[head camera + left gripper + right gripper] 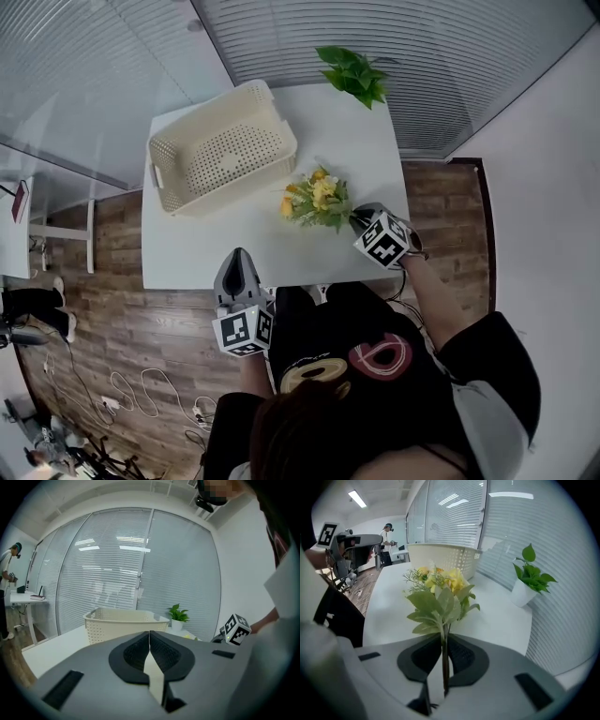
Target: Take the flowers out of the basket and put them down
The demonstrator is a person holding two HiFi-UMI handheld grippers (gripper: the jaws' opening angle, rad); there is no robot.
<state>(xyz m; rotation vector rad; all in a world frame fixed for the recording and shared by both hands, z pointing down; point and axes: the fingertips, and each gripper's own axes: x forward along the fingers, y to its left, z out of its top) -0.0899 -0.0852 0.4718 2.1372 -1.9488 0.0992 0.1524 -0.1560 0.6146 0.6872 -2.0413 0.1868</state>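
White table before slatted glass walls, with wood flooring around it.

Your right gripper has its jaws drawn almost together and pinched on the thin stem of the flowers. Leaves and yellow blooms stand out ahead of the jaw tips. In the head view the bunch lies outside the basket, just beside its near right corner and low over bare tabletop. Whether the blooms already touch the surface cannot be told.

Your left gripper has its jaws closed pad to pad with nothing between them. It sits at the near table edge, well apart from the flowers.

The basket looks empty, and a potted plant stands at the far edge, well clear of the work.

Step in hand, as judged: removal from the basket is done, and you are in the set-down.

The next move calls for bringing the bunch to rest on the table and then parting the right jaws enough to free the stem. You should draw back along the stem's line, so that the pads do not drag the leaves or flip the light bunch over.
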